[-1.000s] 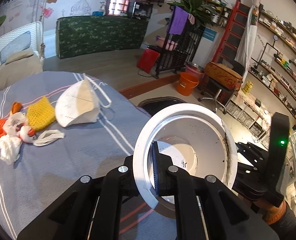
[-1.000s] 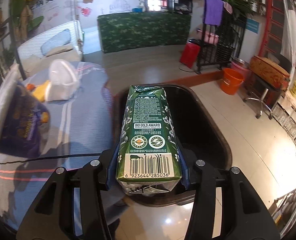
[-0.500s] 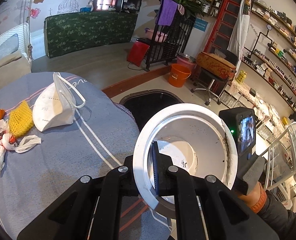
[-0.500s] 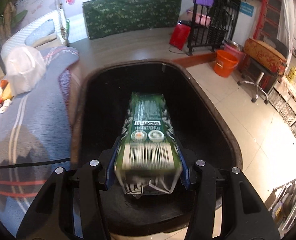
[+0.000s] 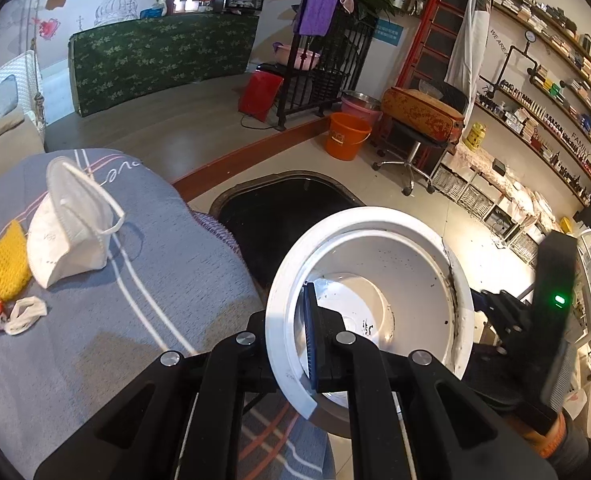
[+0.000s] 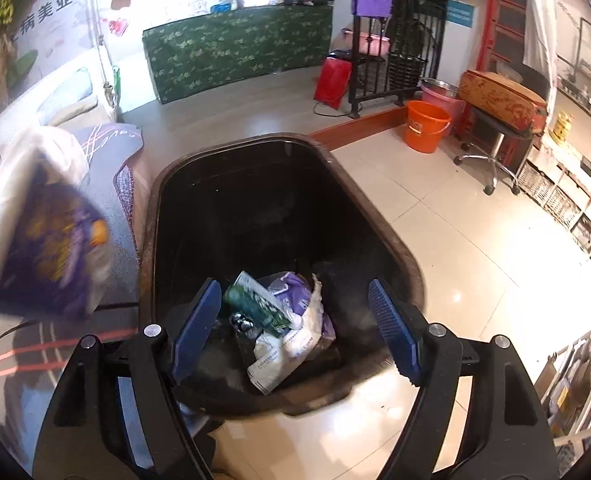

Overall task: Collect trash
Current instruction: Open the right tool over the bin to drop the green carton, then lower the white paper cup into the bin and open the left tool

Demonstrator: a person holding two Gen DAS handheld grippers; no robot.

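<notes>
Left wrist view. Left gripper [image 5: 295,334]: fingers clenched on the rim of a white paper bowl [image 5: 379,304], one blue pad inside the wall, open mouth toward the camera. Black trash bin [image 5: 279,208] at 12 o'clock of the bowl, on the tiled floor. Bench [image 5: 95,340] under grey striped cloth, at 9 o'clock: white folded face mask [image 5: 69,236] with faint printing, not legible; yellow knitted piece [image 5: 9,260]; crumpled white wrappers [image 5: 19,312]. Right gripper's body at 3 o'clock, green lamp lit.

Right wrist view. Right gripper [image 6: 295,326]: fingers released and opening, nothing between them, above the bin [image 6: 375,224]. Green carton [image 6: 255,304] lies at the bin's bottom, tilted, on white and purple wrappers [image 6: 291,340] with small unreadable print. At 9 o'clock, a blurred purple-printed container [image 6: 43,248], probably the bowl's outside. Wall writing at 11 o'clock: "病美业常年".
</notes>
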